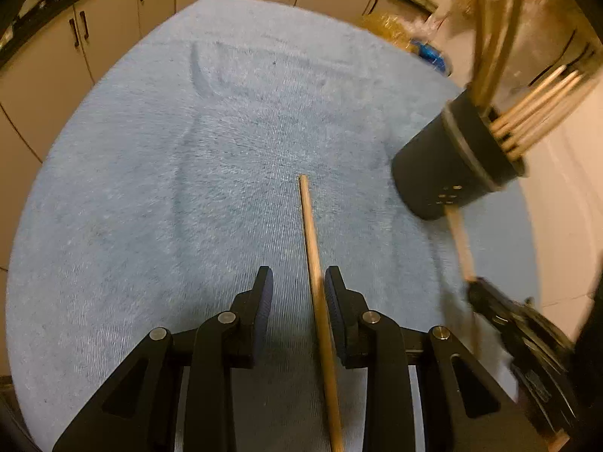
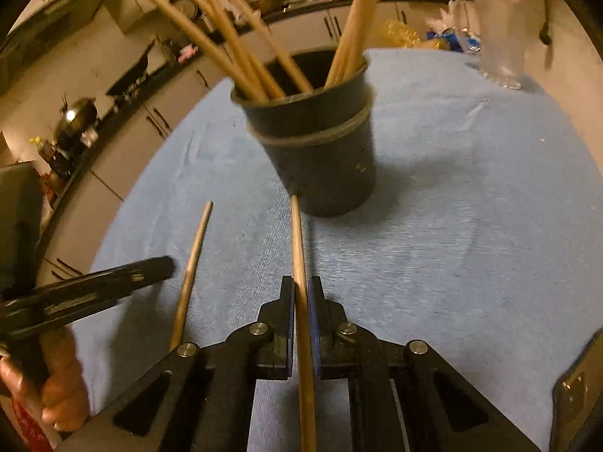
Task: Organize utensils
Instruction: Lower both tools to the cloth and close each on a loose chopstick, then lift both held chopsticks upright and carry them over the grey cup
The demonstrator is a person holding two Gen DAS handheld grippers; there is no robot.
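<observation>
Two loose wooden chopsticks lie on the blue cloth that covers the tabletop (image 1: 150,188), each between a pair of jaws. Seen from the left wrist, the left gripper (image 1: 297,282) has its jaws spread, and the left chopstick (image 1: 314,263) runs between them close against the right-hand pad, the other pad well clear of it; whether that pad truly presses the stick I cannot tell. Right of it stands the dark utensil cup (image 1: 444,165), ringed by a pale band and crowded with more chopsticks (image 1: 535,113), and below it the blurred right gripper (image 1: 486,293) carries a stick whose tip reaches the cup's base. From the right wrist, a hand (image 2: 56,376) at the left edge holds the left gripper's handle, then comes the left chopstick (image 2: 192,263), then the right gripper (image 2: 301,301), jaws pressed together on the right chopstick (image 2: 299,248), which points to the foot of the cup. No brand, label or writing can be read anywhere.
</observation>
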